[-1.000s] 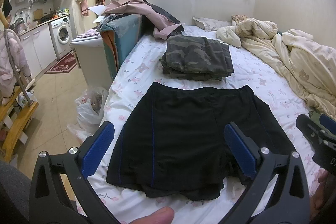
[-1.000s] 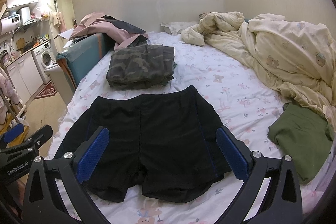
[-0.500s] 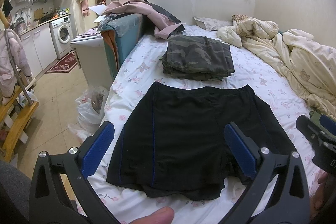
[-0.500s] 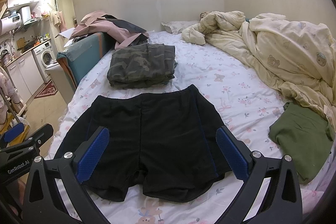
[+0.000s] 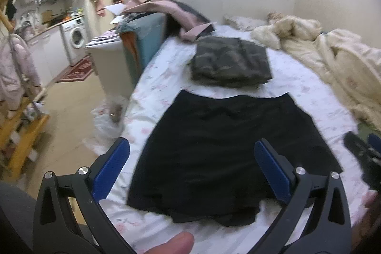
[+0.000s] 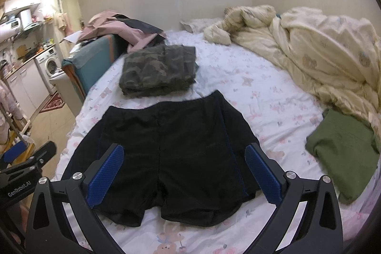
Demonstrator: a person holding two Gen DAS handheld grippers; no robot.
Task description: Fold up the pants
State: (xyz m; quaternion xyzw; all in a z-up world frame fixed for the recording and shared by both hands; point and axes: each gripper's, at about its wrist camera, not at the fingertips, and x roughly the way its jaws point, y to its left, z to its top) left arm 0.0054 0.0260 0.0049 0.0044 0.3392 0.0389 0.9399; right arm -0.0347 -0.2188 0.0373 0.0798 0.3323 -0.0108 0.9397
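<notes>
Both spread wide, gripping nothing: left gripper point(image 5: 191, 167) and right gripper point(image 6: 183, 169) over black shorts point(image 6: 166, 149); pinch outer hem corners, fold evenly

Matt black cloth shorts point(image 6: 166, 149) lie on a floral-print cotton bedsheet point(image 6: 262, 97), framed by the right tool point(image 6: 183, 173) with its textured blue rubbery pads point(image 6: 262, 173), matt black plastic arms and shiny metal screws.
</notes>
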